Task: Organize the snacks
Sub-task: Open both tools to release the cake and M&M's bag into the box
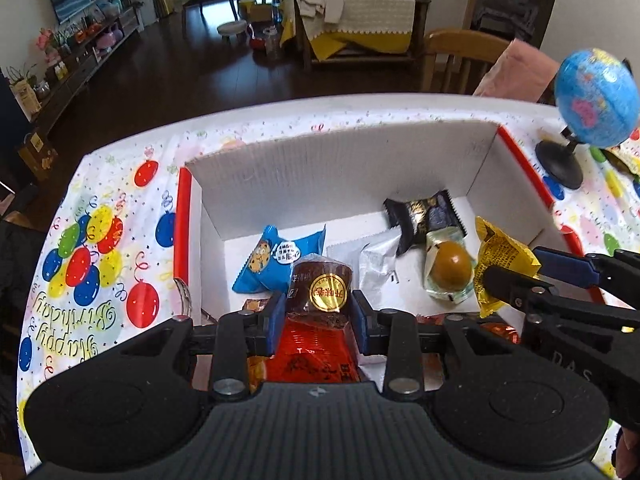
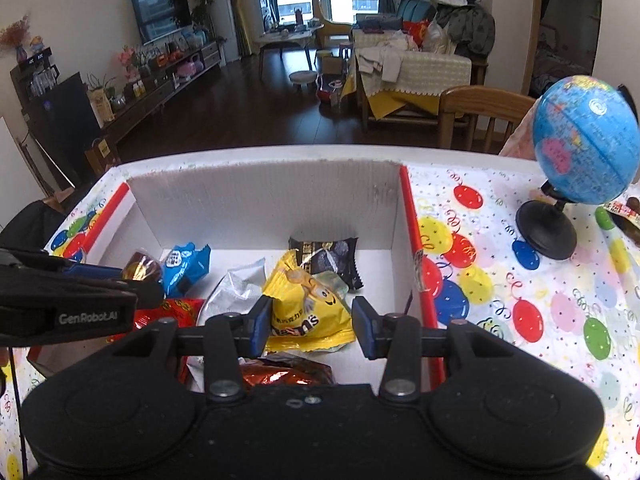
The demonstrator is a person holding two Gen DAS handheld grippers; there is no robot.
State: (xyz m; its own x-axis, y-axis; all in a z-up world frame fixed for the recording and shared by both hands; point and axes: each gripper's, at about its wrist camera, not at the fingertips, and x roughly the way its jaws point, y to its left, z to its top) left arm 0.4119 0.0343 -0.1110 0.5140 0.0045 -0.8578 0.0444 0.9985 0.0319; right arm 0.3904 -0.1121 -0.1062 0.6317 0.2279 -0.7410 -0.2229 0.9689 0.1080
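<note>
A white cardboard box (image 1: 332,160) with red edges sits on the balloon tablecloth and holds several snacks. My left gripper (image 1: 319,312) is shut on a brown wrapped cake (image 1: 322,292) with a gold sticker, held over the box's near end. My right gripper (image 2: 313,326) is over the box's right side with a yellow M&M's bag (image 2: 308,304) between its fingers; the left pad touches the bag, the right pad stands apart. In the box lie a blue cookie packet (image 1: 272,260), a silver packet (image 1: 376,260), a black packet (image 1: 424,216), a wrapped egg (image 1: 448,268) and a red packet (image 1: 312,356).
A small blue globe (image 2: 584,140) on a black stand stands on the table right of the box. A wooden chair (image 2: 480,116) is behind the table's far edge. Another snack wrapper (image 2: 624,216) lies at the far right beside the globe.
</note>
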